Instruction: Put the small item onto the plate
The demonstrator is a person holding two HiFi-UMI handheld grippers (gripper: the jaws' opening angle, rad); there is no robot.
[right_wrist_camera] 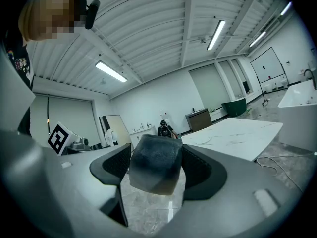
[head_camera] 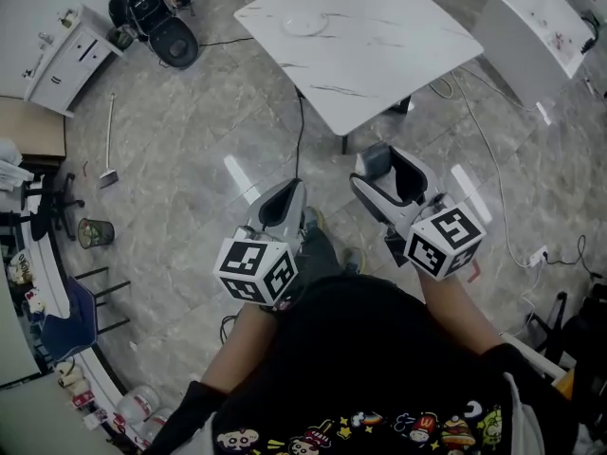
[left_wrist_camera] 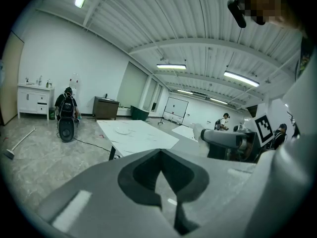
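Progress looks to be near the middle: the block (right_wrist_camera: 154,165) is picked up but not yet delivered. The right gripper (head_camera: 389,171) is clenched on it, with the dark grey block sitting between both jaws, well above the floor. The left gripper (head_camera: 283,202) has its jaws pressed together with nothing inside. The person stands apart from the table (head_camera: 379,64), which lies at 12 o'clock in the head view. The plate (head_camera: 305,25) rests on the table toward its 11 o'clock part, and seems bare. What is left, I judge: walk to the table, bring the block over the plate, lower it and release.
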